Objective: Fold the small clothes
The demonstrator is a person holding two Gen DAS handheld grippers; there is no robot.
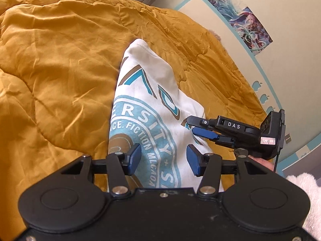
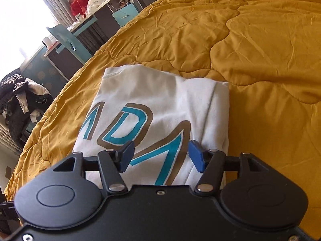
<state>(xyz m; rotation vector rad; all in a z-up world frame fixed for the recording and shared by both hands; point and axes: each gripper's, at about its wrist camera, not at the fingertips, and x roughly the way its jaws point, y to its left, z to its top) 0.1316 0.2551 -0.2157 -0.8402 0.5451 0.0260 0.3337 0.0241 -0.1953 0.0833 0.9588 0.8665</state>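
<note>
White T-shirt (image 1: 152, 108) w/ teal + brown print lies folded on the mustard quilt (image 1: 60, 60), a long narrow strip. In left wrist view its long axis runs from 6 o'clock, under the gripper, up toward 12, tapering to a rounded end (image 1: 138, 44) that leans slightly to 11. The round printed seal w/ lettering sits at the near end, big brown/teal letters further up.

Left gripper (image 1: 163, 160): blue pads apart, shirt fabric showing in the gap betw. them, nothing pinched. Can't tell if the pads touch the cloth or sit just above it.

Right gripper (image 1: 193, 126) comes in from 3 o'clock in left view, tips over the shirt's right edge. From that side angle the jaws look close, but its own cam shows the right gripper (image 2: 160, 154) w/ pads spread wide, holding nothing, big teal letters visible betw. them.

In right wrist view the shirt (image 2: 160, 100) runs from 6 up to 12, the ribbed hem or collar edge (image 2: 120, 71) at the far end, at approx. 11–12. Right side at 2 o'clock shows a folded-over layer (image 2: 218, 100).

Room bits: posters on the wall (image 1: 250, 28) at 1–2 o'clock in left view; desk w/ clutter (image 2: 94, 6) and a teal chair (image 2: 66, 38) at 10–11 in right view, dark clothes pile (image 2: 22, 100) at 9.
</note>
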